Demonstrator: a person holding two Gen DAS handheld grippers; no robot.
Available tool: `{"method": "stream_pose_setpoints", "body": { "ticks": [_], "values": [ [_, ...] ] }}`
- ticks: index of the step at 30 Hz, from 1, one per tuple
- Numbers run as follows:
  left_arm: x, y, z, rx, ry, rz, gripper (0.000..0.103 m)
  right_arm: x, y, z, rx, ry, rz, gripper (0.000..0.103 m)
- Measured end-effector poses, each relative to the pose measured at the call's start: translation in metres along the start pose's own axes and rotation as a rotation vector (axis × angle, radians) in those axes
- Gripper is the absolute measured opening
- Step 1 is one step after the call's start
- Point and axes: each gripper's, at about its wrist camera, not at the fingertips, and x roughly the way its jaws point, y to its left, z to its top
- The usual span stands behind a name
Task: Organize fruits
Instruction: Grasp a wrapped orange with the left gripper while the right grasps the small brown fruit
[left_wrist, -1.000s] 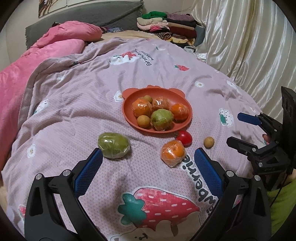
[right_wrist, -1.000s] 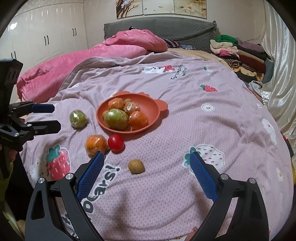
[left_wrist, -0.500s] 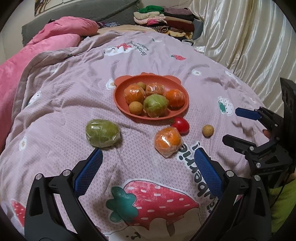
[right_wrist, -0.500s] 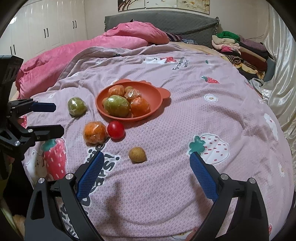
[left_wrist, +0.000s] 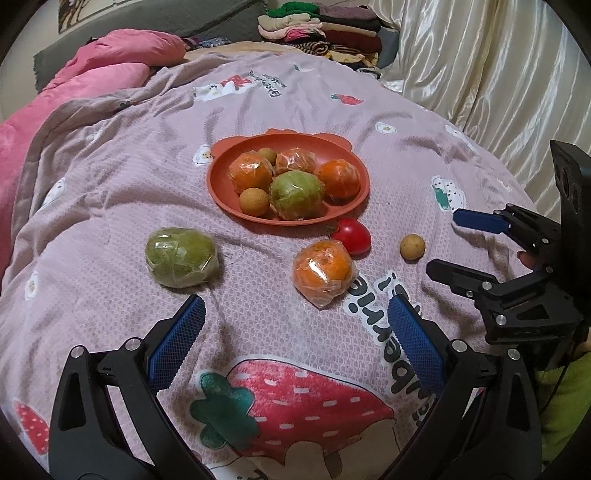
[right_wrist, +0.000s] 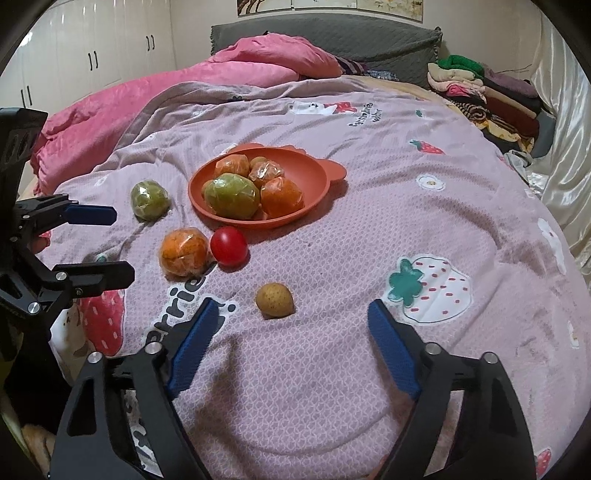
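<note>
Left wrist view: my left gripper (left_wrist: 295, 325) hung spread wide, empty, over the blanket (left_wrist: 110, 184). My right gripper (right_wrist: 291, 328) was also wide apart; wrapped orange (left_wrist: 322, 268), tomato (left_wrist: 352, 240) and small brown fruit (right_wrist: 275, 300) lay just outside the plate (left_wrist: 221, 177).

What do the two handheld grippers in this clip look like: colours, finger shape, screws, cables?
Both the left gripper and the right gripper share one design: matte black angular frames with triangular cut-outs and silver screw heads. Their flat, straight fingers carry textured blue pads. A thin black cable hangs under the right one, beside a yellow-green sleeve.
</note>
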Motion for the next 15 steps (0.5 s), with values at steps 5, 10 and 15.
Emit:
{"method": "stream_pose_setpoints", "body": {
  "ticks": [5, 10, 15],
  "values": [
    [0.008, 0.001, 0.0, -0.011, 0.012, -0.019, 0.093, 0.009, 0.001, 0.0, 0.0, 0.01, 0.038, 0.066],
    [0.015, 0.002, 0.002, -0.021, 0.021, -0.044, 0.091, 0.019, 0.002, -0.001, 0.002, 0.025, 0.074, 0.048],
    [0.022, 0.0, 0.005, -0.015, 0.032, -0.071, 0.077, 0.025, 0.0, 0.001, 0.003, 0.025, 0.08, 0.036]
  ]
}}
